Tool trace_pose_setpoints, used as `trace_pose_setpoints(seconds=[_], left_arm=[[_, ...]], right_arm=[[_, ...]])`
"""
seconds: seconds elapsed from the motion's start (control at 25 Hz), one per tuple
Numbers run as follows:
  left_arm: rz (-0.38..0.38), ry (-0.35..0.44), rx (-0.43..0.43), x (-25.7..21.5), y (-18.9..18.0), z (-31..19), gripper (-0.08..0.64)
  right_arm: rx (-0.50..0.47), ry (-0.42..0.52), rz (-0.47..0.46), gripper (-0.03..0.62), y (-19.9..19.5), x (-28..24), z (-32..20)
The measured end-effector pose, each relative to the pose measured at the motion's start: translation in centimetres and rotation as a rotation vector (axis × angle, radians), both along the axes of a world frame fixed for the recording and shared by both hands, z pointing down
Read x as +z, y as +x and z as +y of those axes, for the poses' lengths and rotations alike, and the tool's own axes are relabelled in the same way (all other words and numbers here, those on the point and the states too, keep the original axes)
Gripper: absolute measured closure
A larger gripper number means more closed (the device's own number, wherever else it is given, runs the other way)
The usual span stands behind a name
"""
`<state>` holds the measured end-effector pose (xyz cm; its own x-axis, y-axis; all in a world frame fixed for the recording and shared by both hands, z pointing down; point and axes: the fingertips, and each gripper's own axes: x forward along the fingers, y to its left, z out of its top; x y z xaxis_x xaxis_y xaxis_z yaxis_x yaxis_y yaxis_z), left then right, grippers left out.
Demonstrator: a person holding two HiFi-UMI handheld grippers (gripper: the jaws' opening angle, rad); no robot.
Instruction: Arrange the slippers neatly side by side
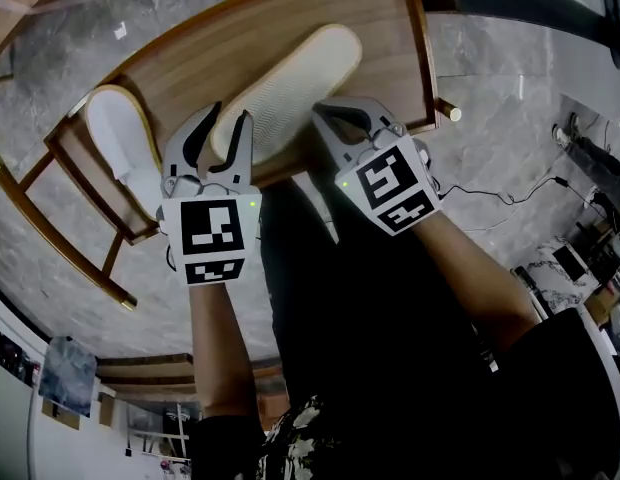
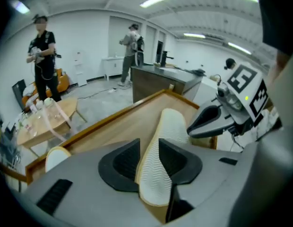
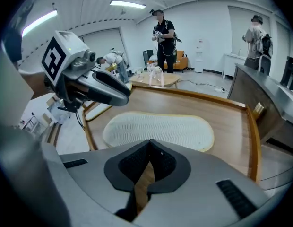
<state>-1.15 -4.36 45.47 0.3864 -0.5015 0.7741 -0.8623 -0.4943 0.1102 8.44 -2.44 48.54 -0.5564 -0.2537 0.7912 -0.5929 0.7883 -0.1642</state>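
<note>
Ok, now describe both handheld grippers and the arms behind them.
The left gripper and right gripper both have grey moulded bodies with curved jaws lined with black ribbed pads. Each carries a white cube with black square markers and a small green light. A thin black cable hangs from each. The person's forearms are bare; the sleeves higher up are dark.

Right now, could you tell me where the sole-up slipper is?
In the head view, the sole-up slipper lies centred on the wooden table, its near end between the left gripper's open jaws, right gripper beside it.
</note>
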Motion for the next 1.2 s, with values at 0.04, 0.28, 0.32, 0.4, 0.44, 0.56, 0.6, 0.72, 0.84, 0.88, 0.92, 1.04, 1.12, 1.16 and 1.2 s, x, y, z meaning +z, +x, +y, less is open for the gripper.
trace_pose_setpoints(seconds=[0.04, 0.28, 0.32, 0.4, 0.44, 0.56, 0.6, 0.72, 0.84, 0.88, 0.92, 1.04, 1.12, 1.16, 1.2], left_arm=[[-0.016, -0.018, 0.053, 0.7, 0.7, -0.2, 0.440], [-0.022, -0.107, 0.102, 2.7, 1.1, -0.8, 0.425], [-0.008, -0.121, 0.109, 3.0, 1.3, -0.9, 0.417], [0.059, -0.164, 0.132, 3.4, 2.3, -0.5, 0.417], [0.091, -0.184, 0.138, 3.5, 2.7, -0.2, 0.416], [0.099, -0.202, 0.119, 3.7, 2.5, 0.1, 0.407], [0.090, -0.203, 0.110, 3.8, 2.3, 0.1, 0.422], [0.083, -0.222, 0.099, 4.2, 2.0, 0.5, 0.437], [0.124, -0.254, 0.082, 4.7, 1.6, 1.0, 0.437], [0.147, -0.269, 0.071, 4.8, 1.4, 1.2, 0.428], [0.170, -0.286, 0.060, 4.9, 1.2, 1.3, 0.423], [0.214, -0.327, 0.046, 5.1, 1.2, 1.6, 0.423], [0.211, -0.345, 0.049, 5.3, 1.3, 1.6, 0.423], [0.204, -0.349, 0.050, 5.3, 1.3, 1.6, 0.423], [0.195, -0.349, 0.052, 5.2, 1.3, 1.5, 0.423]], right_arm=[[-0.009, -0.005, -0.003, 0.594, 0.0, 0.2, 0.0], [-0.062, -0.045, 0.002, 0.594, -0.1, 1.9, 0.9], [-0.060, -0.050, 0.002, 0.594, -0.1, 2.1, 0.9], [-0.053, -0.060, -0.001, 0.594, 0.0, 2.3, 0.8], [-0.051, -0.065, -0.004, 0.594, -0.1, 2.3, 0.8], [-0.063, -0.069, -0.019, 0.594, -0.3, 2.3, 0.9], [-0.069, -0.066, -0.021, 0.594, -0.3, 2.3, 0.9], [-0.082, -0.057, -0.022, 0.594, -0.3, 2.4, 1.1], [-0.086, -0.056, -0.023, 0.594, -0.4, 2.4, 1.2], [-0.087, -0.057, -0.024, 0.594, -0.4, 2.4, 1.3], [-0.088, -0.058, -0.026, 0.594, -0.5, 2.4, 1.3], [-0.088, -0.066, -0.038, 0.594, -0.5, 2.4, 1.4], [-0.081, -0.066, -0.045, 0.594, -0.3, 2.4, 1.3], [-0.077, -0.064, -0.047, 0.594, -0.3, 2.4, 1.3], [-0.076, -0.061, -0.047, 0.594, -0.3, 2.4, 1.2]])
